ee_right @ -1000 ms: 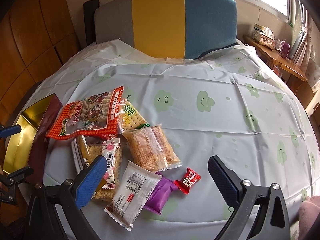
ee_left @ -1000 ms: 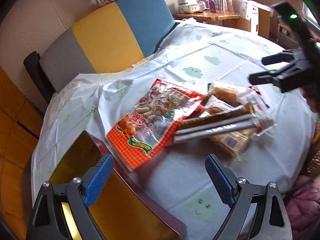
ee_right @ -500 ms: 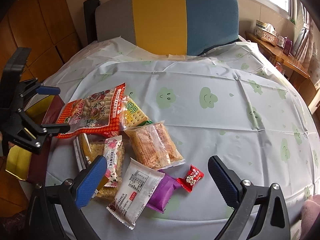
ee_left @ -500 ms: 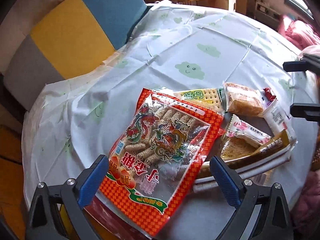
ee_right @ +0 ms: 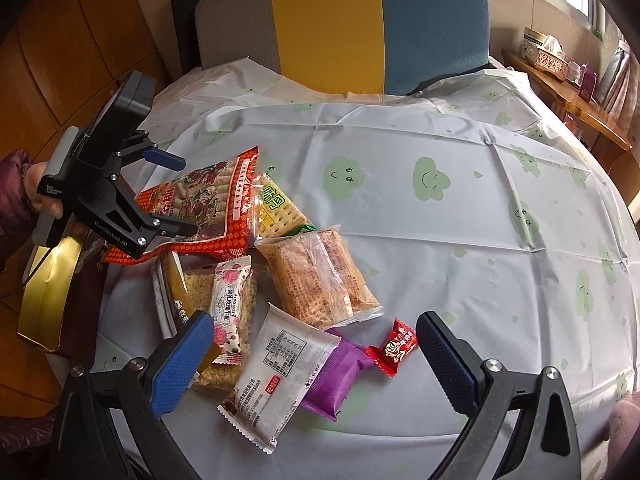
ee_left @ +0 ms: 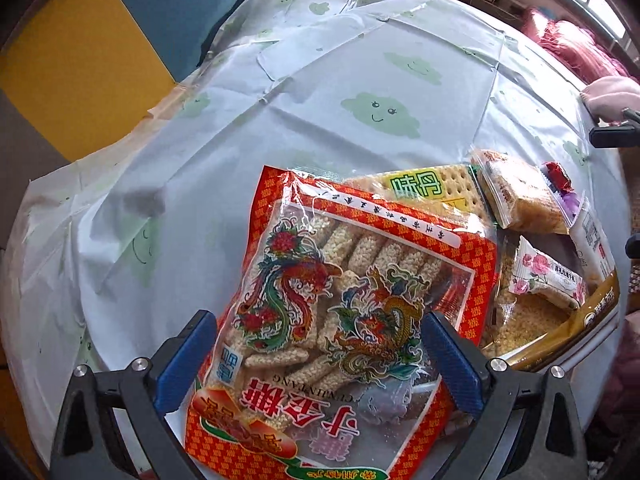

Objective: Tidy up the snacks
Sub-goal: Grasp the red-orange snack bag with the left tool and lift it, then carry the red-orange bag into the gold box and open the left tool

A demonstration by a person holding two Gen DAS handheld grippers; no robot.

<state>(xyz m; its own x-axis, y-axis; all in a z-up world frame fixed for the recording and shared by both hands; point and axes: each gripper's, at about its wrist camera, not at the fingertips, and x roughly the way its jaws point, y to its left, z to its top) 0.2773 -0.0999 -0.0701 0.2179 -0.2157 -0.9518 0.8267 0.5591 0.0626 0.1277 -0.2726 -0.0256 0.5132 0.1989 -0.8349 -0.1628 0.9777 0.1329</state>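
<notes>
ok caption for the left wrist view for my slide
Open left hand-held gripper straddles the red rice-cracker bag on the cloud-print tablecloth.

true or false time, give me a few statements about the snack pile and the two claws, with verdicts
1. The left claw is open, with the big red snack bag between its fingers. True.
2. The right claw is shut on the small red candy. False: it is open and hovers above the pile, holding nothing.
3. The purple packet lies partly under the white packet. True.
4. The rose-print packet stands upright on the tablecloth. False: it lies flat on another snack pack.
5. The cracker pack with the green label is partly covered by the big red snack bag. True.
</notes>
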